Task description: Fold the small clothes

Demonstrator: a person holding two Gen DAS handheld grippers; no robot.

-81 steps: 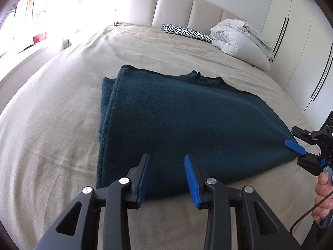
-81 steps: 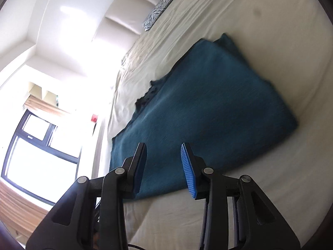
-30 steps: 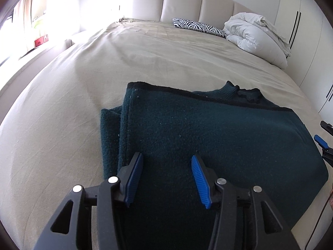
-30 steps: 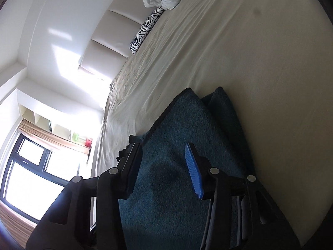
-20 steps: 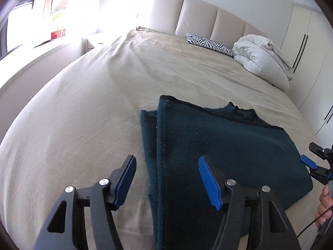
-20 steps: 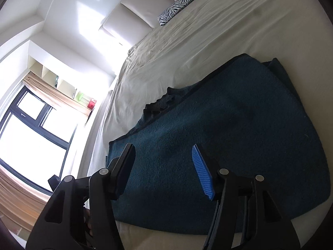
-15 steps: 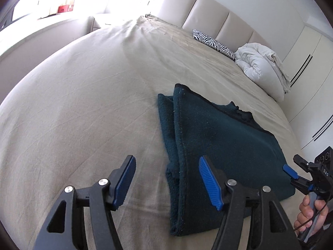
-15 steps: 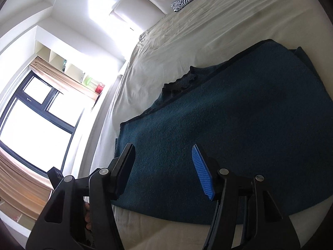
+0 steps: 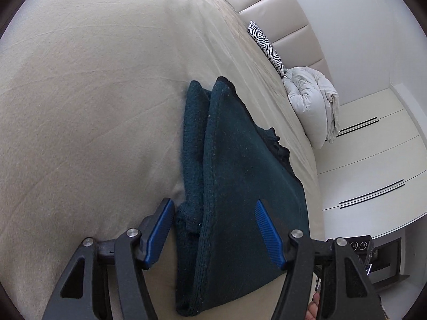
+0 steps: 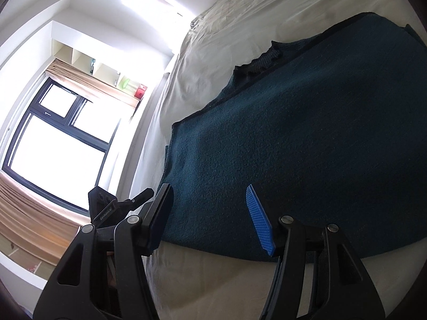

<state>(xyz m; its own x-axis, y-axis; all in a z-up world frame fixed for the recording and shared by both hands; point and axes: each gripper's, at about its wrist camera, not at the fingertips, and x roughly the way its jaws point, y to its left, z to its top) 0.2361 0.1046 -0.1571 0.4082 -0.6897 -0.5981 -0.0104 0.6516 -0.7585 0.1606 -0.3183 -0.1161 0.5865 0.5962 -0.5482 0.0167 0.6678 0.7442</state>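
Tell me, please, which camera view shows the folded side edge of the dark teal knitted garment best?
The left wrist view: the dark teal knitted garment shows its stacked layers running lengthwise along the folded side edge. The right wrist view shows mostly the garment's broad flat top and collar, not that layered edge.

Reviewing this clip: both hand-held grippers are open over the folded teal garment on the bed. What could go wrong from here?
1. The left hand-held gripper straddles the stacked side edge of the teal garment; closing there may catch only some layers, so the fold could slide apart.
2. The dark collar pokes out past the far edge and could bunch in the next fold.
3. The right hand-held gripper sits over the near edge; pinching low might grab the bedsheet too.
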